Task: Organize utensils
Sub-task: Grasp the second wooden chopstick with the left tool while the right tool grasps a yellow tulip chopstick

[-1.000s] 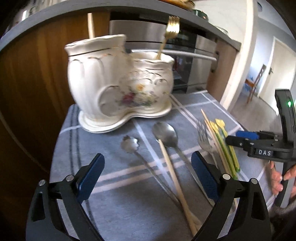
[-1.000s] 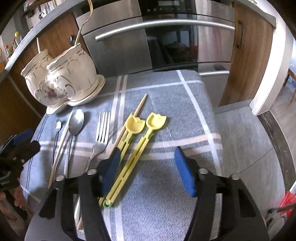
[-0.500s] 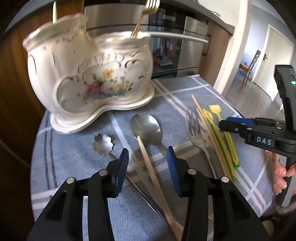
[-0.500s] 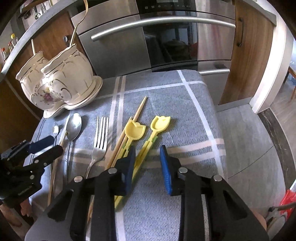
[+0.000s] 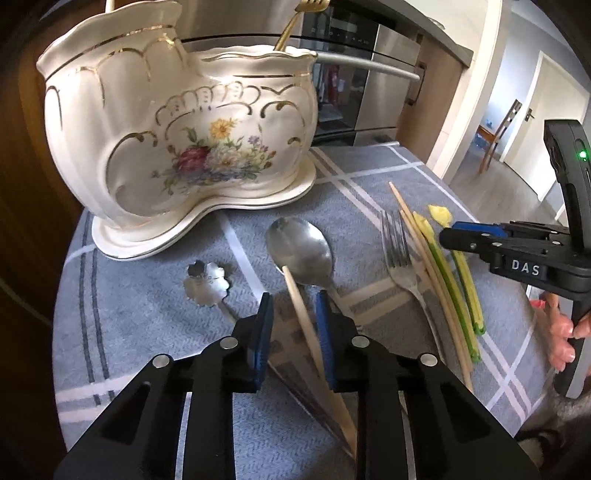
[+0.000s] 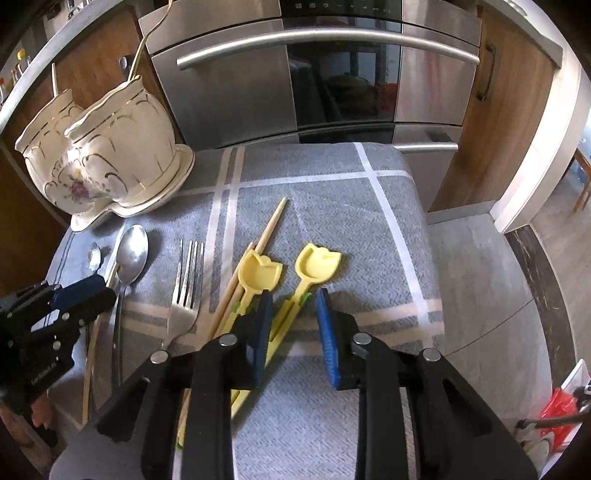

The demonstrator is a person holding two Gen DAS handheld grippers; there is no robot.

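Observation:
A cream ceramic utensil holder (image 5: 184,147) with painted flowers stands at the back left of the cloth, with a gold fork (image 5: 295,22) in it. My left gripper (image 5: 294,325) hangs low over the cloth, its jaws closing. A single wooden chopstick (image 5: 295,295) lies between the pads, which do not press on it. It lies across a large steel spoon (image 5: 299,251). My right gripper (image 6: 294,325) is also closing, astride the handle of the right-hand yellow tulip spoon (image 6: 317,264), with a gap still showing.
On the grey checked cloth (image 6: 332,206) also lie a small flower-shaped spoon (image 5: 207,282), a steel fork (image 6: 186,288), a pair of chopsticks (image 6: 258,251) and a second yellow spoon (image 6: 260,273). A steel oven (image 6: 314,74) stands behind. The cloth drops off to the floor on the right.
Both pairs of jaws have narrowed a lot. The left gripper came forward and down until the single chopstick lay between its pads. The right gripper stayed over the yellow spoon's handle.

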